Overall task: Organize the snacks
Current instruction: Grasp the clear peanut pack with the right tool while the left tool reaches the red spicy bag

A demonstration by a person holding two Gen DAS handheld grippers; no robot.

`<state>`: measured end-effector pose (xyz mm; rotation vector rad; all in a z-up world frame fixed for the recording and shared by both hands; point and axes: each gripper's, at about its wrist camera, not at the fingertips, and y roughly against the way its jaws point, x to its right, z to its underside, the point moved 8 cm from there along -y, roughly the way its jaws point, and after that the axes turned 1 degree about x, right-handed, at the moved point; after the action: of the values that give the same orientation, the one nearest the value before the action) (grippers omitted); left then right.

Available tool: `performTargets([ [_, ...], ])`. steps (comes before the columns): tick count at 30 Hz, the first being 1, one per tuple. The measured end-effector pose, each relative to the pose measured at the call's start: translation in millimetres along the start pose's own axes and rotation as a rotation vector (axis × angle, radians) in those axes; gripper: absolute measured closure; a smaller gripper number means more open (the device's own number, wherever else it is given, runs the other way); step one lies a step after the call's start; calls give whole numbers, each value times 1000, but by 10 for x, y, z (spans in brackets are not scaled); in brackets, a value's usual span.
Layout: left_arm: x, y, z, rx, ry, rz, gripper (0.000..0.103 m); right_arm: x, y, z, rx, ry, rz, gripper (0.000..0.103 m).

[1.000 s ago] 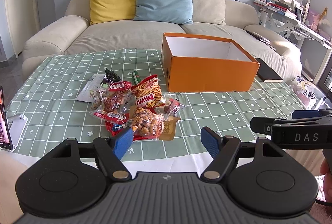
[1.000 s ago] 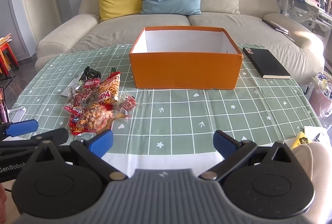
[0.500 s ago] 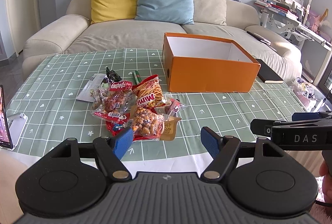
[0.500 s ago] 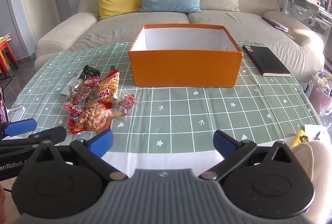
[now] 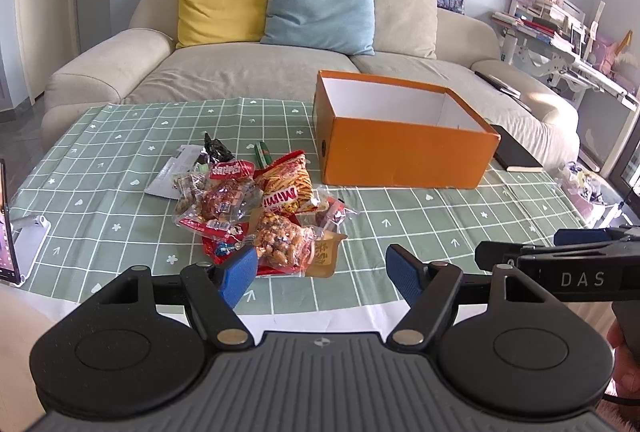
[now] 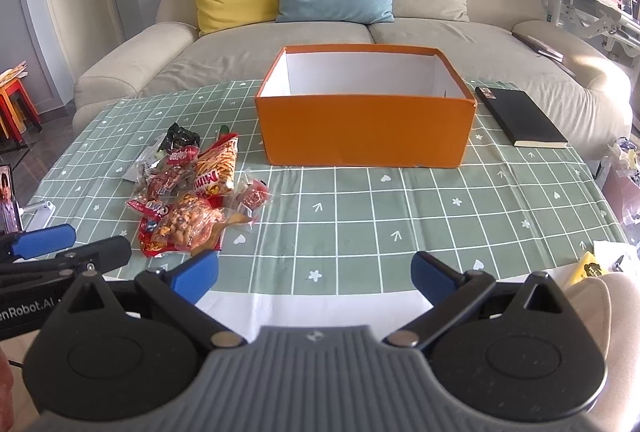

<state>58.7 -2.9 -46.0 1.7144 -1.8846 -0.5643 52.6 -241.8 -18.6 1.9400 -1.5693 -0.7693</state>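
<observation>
Surface (image 5: 440, 216), covered in a green cloth with a white grid, carries everything; a beige sofa with yellow, blue and cream cushions sits past its far edge.

Open orange cardboard box with white inside (image 6: 366, 128) stands upright toward the far edge, roughly mid-width, nothing visible in it. Probably the bin for the snacks, placed within reach of both grippers.

Black rectangular notebook (image 6: 520, 116) lies flat just right of the box, near the far right corner. Looks unrelated to the task.

Heap of crinkly plastic snack packets (image 5: 256, 208) sits left of centre, closer to the near edge, well apart from the box. All loose and overlapping, none sorted yet. Biggest: orange-red bag of stick crisps (image 5: 286, 184), tilted on the pile. In front of it a clear bag of coated nuts (image 5: 280, 236), plus small red-wrapped sweets and a dark foil packet at the back. Thin film, likely slippery and easy to crush.

Left gripper (image 5: 322, 274) hovers over the near edge, blue pads spread apart, holding nothing, aimed right of the nuts bag; probably lining up for a first pick.

Right gripper (image 6: 314, 274) hovers at the near edge too, pads wide apart, holding nothing, facing the box.
</observation>
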Motion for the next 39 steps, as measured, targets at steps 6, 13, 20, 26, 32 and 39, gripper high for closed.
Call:
performTargets([
  [6,18,2,21,-2,0,27,42,-45,-8,-6,2,1,-37,4],
  [13,-112,-123,16,3,-14,8,70,-94,-175,-24,-12,31,-73,31],
  [20,-353,-398,116,-83,2,8,38,-259,-522,-22,-29,96,-155,43],
  [26,-591,-685,232,-188,-38,-13,36,-600,-848,-74,-16,228,-263,31],
  [32,-792,-947,267,-233,-56,-46,37,-981,-1193,-94,-22,393,-346,27],
  [39,-987,-1163,275,-278,-33,-55,43,-1337,-1587,-72,-47,541,-383,25],
])
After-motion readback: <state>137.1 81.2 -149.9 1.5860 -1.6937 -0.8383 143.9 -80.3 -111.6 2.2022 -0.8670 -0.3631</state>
